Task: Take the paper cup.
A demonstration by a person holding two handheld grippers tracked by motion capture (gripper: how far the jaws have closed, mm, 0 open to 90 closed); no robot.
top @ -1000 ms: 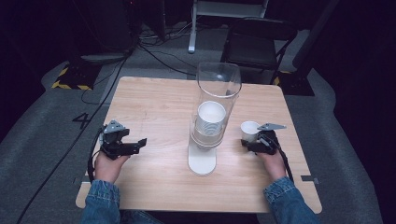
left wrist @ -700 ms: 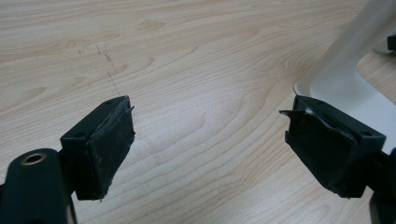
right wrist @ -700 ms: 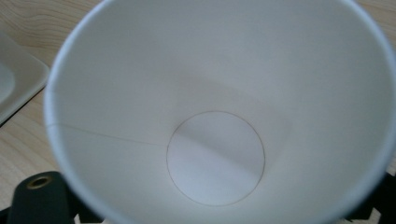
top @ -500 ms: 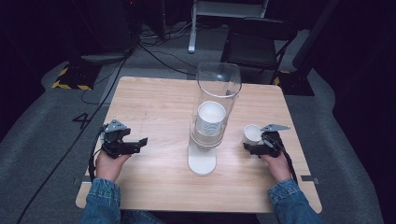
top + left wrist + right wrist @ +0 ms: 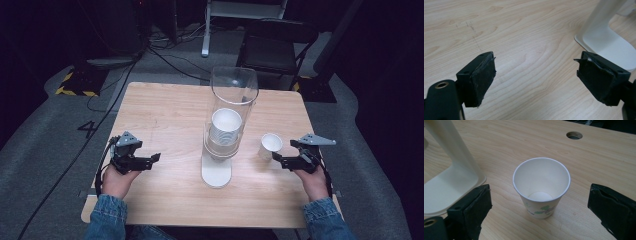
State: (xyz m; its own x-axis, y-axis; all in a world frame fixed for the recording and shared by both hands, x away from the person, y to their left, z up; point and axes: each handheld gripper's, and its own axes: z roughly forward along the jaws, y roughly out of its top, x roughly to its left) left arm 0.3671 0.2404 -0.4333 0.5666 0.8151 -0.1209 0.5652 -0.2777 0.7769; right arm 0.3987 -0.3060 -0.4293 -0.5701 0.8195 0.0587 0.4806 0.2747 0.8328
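Note:
A white paper cup (image 5: 270, 145) (image 5: 541, 187) with a green print stands upright and empty on the wooden table (image 5: 165, 112), right of the cup dispenser (image 5: 229, 120). My right gripper (image 5: 280, 161) (image 5: 539, 212) is just behind it, drawn back and raised; its jaws have just been opening and now stand wide, clear of the cup. The dispenser is a clear tube on a white base (image 5: 216, 171) (image 5: 446, 192) (image 5: 609, 42) with a stack of white cups (image 5: 226, 126) inside. My left gripper (image 5: 152, 159) (image 5: 536, 80) rests at the table's left, open over bare wood.
A round hole (image 5: 574, 135) is cut in the tabletop beyond the cup. Behind the table stand a dark chair (image 5: 272, 50) and a white stand (image 5: 240, 10), with cables (image 5: 165, 55) on the grey floor.
The right gripper has let go of the paper cup, opened wide and pulled back to the right and up. The cup stays standing on the table. The left gripper has not moved.

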